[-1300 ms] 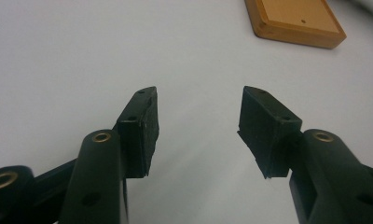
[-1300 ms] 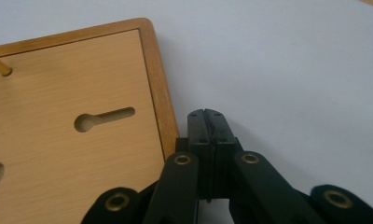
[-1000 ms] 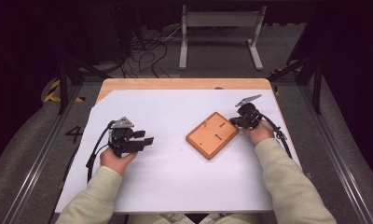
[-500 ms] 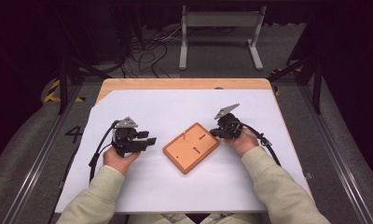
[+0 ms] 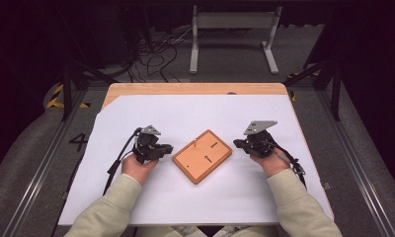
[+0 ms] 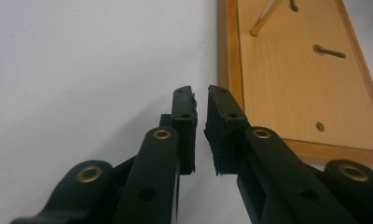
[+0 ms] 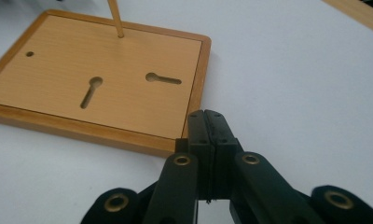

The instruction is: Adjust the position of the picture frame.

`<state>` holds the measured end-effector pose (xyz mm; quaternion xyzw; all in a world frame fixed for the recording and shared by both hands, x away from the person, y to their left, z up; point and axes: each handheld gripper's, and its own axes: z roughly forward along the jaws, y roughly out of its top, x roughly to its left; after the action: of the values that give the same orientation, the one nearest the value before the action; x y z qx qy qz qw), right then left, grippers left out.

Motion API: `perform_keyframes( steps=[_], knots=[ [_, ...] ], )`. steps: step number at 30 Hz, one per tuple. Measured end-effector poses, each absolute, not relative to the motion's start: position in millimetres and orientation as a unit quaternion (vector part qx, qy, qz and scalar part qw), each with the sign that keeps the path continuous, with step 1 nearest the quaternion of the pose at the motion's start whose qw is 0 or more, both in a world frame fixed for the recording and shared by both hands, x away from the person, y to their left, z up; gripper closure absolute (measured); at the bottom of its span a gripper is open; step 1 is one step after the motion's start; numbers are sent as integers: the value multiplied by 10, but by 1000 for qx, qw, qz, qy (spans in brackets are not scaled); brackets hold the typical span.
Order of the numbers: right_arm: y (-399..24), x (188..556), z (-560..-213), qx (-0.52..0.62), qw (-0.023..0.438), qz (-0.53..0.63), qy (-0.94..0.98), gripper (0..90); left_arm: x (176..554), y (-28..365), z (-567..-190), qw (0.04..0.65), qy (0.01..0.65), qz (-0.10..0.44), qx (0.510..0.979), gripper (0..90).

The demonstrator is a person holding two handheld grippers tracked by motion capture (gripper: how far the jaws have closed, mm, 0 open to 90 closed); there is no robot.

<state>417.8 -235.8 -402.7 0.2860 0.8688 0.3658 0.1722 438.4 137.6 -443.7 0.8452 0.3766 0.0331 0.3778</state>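
Both tongs (image 5: 168, 148) (image 5: 237, 144) flank the wooden board (image 5: 203, 156), its long axis lying diagonal.

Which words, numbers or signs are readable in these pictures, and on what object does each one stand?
"4": dark numeral on the grey floor, left of the table.
The wooden board carries no text.
The grippers' black jaws show no readable label.
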Motion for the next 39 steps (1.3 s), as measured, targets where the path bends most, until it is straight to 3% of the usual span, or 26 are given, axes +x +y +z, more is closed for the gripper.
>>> perform_keyframes(
  steps=[6,11,30,39],
  knots=[
    [-2568,4045,-3920,303,175,388,853,900,4326,1266,-4471,346,340,41,873,893],
    [-2689,3959,-3927,313,172,389,849,900,4323,1313,-4467,347,336,11,876,896],
    [-2744,3951,-3991,333,155,372,852,900,3689,654,-4387,335,135,-79,929,882],
    [-2521,4194,-4280,390,129,324,852,900,3831,852,-4402,326,212,-35,921,794]
  ],
)
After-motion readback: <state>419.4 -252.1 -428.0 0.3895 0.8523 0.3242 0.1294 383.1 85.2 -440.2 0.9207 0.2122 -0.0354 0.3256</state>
